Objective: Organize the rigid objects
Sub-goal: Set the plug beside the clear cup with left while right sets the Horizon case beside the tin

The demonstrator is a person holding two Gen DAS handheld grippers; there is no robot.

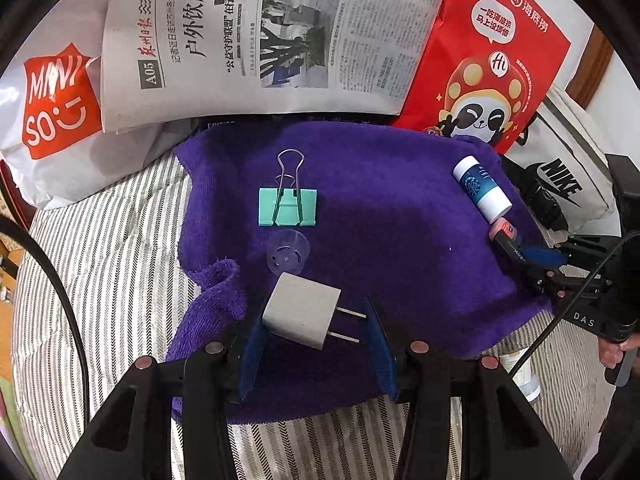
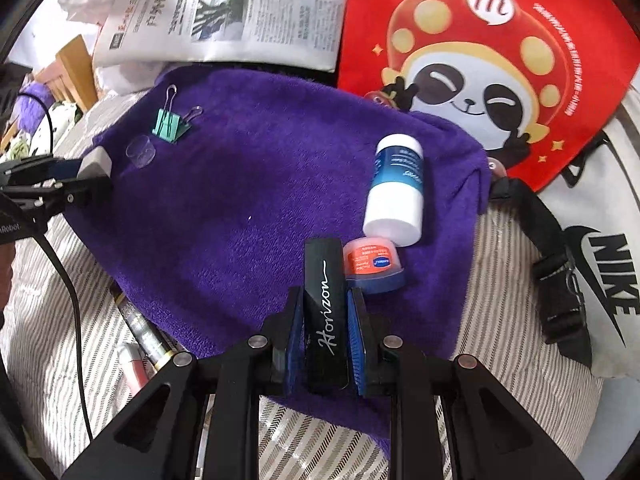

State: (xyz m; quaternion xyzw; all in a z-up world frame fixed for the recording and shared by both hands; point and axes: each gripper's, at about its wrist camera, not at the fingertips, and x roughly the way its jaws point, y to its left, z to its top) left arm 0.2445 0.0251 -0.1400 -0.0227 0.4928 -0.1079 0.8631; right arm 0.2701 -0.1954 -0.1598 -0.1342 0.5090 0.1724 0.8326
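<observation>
My left tool grips a white plug adapter between its blue pads, prongs pointing at the right pad, over the near edge of the purple towel. My right tool is clenched on a black case marked "Horizon", its far end beside a small orange-lidded balm tin.

That tin is closed and lies just below a white and blue bottle, capped and on its side, the two touching or nearly so at the towel's right part. Near the left tool a clear plastic cap rests open and holds nothing I can see, with a green binder clip just beyond it, handles up the towel.

The towel's middle is bare, wide room between the two groups. Its far edge meets a newspaper and a red panda bag; a white Miniso bag sits at far left, a white Nike bag with a black strap past the right edge. All of it lies on a striped bed cover.
</observation>
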